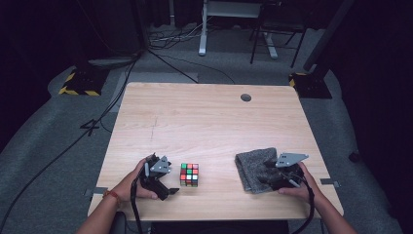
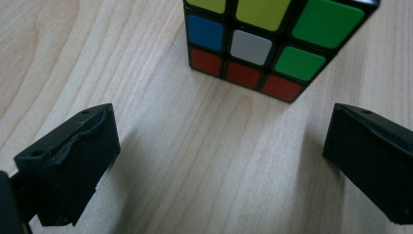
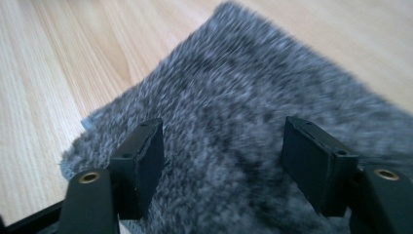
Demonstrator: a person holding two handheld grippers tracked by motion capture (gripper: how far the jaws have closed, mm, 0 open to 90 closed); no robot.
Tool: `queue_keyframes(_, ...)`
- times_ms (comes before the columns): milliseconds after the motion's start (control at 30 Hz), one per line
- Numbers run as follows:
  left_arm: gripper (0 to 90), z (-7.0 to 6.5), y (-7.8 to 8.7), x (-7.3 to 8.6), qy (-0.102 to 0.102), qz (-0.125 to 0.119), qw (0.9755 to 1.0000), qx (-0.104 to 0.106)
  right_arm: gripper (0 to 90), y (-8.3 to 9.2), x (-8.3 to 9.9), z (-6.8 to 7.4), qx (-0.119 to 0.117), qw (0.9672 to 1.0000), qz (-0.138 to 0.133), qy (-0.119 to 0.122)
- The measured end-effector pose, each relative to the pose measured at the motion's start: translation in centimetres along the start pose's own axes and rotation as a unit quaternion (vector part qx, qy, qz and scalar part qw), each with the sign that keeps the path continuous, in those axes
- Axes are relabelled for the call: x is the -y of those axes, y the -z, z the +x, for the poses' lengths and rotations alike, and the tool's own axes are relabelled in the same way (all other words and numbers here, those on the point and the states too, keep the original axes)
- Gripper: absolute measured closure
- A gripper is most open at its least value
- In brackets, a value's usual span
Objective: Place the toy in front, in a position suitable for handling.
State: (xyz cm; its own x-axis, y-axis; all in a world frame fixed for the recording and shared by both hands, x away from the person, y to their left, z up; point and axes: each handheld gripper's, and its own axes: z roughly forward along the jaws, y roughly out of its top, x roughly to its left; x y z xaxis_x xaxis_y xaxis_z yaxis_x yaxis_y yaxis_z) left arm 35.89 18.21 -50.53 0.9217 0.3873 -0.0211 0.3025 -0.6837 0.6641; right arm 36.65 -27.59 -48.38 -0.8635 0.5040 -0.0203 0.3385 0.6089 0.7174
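Near the tabletop's front edge, the left gripper [image 2: 221, 161] stood wide, empty, just short of the cube [image 1: 189, 174]; the right gripper [image 3: 221, 165], jaws apart over the cloth [image 1: 255, 168], might merely bunch or drag it off the front-right corner

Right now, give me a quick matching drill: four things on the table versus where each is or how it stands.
Things:
1. puzzle cube
2. grey cloth
3. left tool
4. round hole

Places or states:
A. far right part of the tabletop
B. under the right tool
C. open, empty, beside the cube
D. near edge, between both hands

Pairs: 1-D, 2-B, 3-C, 4-A
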Motion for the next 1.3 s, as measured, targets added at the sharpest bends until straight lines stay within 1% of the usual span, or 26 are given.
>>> queue_keyframes(33, 0.1, 0.1, -0.1, -0.1, -0.003, 0.0, 1.0, 0.001, 32.3, -0.3, 0.0, 0.1, -0.001, 1.0, 0.006, 0.001)
queue_keyframes(67, 0.1, 0.1, -0.2, -0.2, -0.001, 0.0, 1.0, 0.0, 32.4, -0.5, 0.1, 0.1, 0.001, 0.9999, 0.01, 0.003)
queue_keyframes(100, 0.1, 0.1, -0.2, -0.2, -0.001, 0.0, 1.0, 0.0, 32.4, -0.5, 0.1, 0.1, 0.001, 0.9999, 0.01, 0.003)
queue_keyframes(133, 0.2, 0.2, -0.3, -0.4, -0.003, 0.003, 1.0, 0.0, 32.3, -0.8, 0.1, 0.0, 0.001, 0.9999, 0.013, -0.002)
queue_keyframes(167, 0.1, 0.2, -0.3, -0.4, -0.003, 0.003, 1.0, 0.0, 32.3, -0.8, 0.1, 0.0, 0.001, 0.9999, 0.013, -0.002)
queue_keyframes(200, 0.1, 0.2, -0.7, -0.8, 0.0, 0.0, 1.0, 0.0, 32.5, -0.9, 0.3, -0.1, -0.001, 0.9999, 0.015, -0.007)
queue_keyframes(267, 0.1, 0.2, -0.8, -1.0, -0.002, 0.001, 1.0, 0.001, 32.6, -0.9, 0.4, -0.2, -0.002, 0.9998, 0.015, -0.011)
queue_keyframes(333, 0.1, 0.1, -1.4, -1.6, -0.007, 0.003, 1.0, 0.004, 32.7, -0.9, 0.5, -0.3, -0.004, 0.9998, 0.014, -0.011)
queue_keyframes(433, 0.1, 0.0, -1.7, -2.0, -0.005, 0.003, 1.0, 0.003, 32.8, -0.9, 0.5, -0.3, -0.005, 0.9998, 0.014, -0.013)
queue_keyframes(467, 0.1, -0.1, -2.1, -2.5, -0.011, 0.003, 0.9999, 0.006, 32.8, -0.9, 0.5, -0.4, -0.005, 0.9998, 0.013, -0.013)
queue_keyframes(533, 0.1, -0.2, -2.3, -2.7, -0.01, 0.003, 0.9999, 0.006, 33.1, -0.9, 0.6, -0.4, -0.007, 0.9998, 0.011, -0.012)
queue_keyframes(633, 0.2, -0.8, -3.0, -3.5, -0.02, 0.004, 0.9997, 0.014, 33.3, -0.8, 0.8, -0.6, -0.009, 0.9999, 0.009, -0.012)
queue_keyframes(800, 1.2, -1.3, -3.7, -4.3, -0.026, 0.0, 0.9995, 0.02, 33.4, -0.6, 1.0, -0.9, -0.007, 0.9998, 0.007, -0.017)
queue_keyframes(867, 3.5, -1.6, -4.1, -4.7, -0.025, -0.002, 0.9995, 0.021, 33.4, -0.5, 1.2, -1.2, -0.001, 0.9998, 0.007, -0.02)
queue_keyframes(1033, 8.9, -1.6, -4.0, -4.7, -0.02, -0.01, 0.9996, 0.019, 33.4, -0.2, 1.5, -1.7, 0.007, 0.9995, 0.006, -0.03)
queue_keyframes(1100, 12.2, -1.5, -4.0, -4.7, -0.018, -0.015, 0.9996, 0.017, 33.4, 0.1, 1.8, -2.3, 0.019, 0.999, 0.004, -0.04)
queue_keyframes(1133, 15.0, -1.5, -4.0, -4.7, -0.018, -0.015, 0.9996, 0.017, 33.4, 0.1, 1.8, -2.3, 0.019, 0.999, 0.004, -0.04)
queue_keyframes(1167, 15.9, -1.5, -4.0, -4.8, -0.019, -0.018, 0.9995, 0.017, 33.4, 0.2, 2.0, -2.6, 0.027, 0.9986, 0.004, -0.045)
queue_keyframes(1233, 18.3, -1.5, -4.2, -5.1, -0.021, -0.021, 0.9994, 0.017, 33.4, 0.3, 2.1, -2.8, 0.031, 0.9983, 0.003, -0.05)
queue_keyframes(1300, 19.4, -1.5, -4.4, -5.3, -0.021, -0.021, 0.9994, 0.018, 33.4, 0.4, 2.1, -3.0, 0.034, 0.9981, 0.004, -0.051)
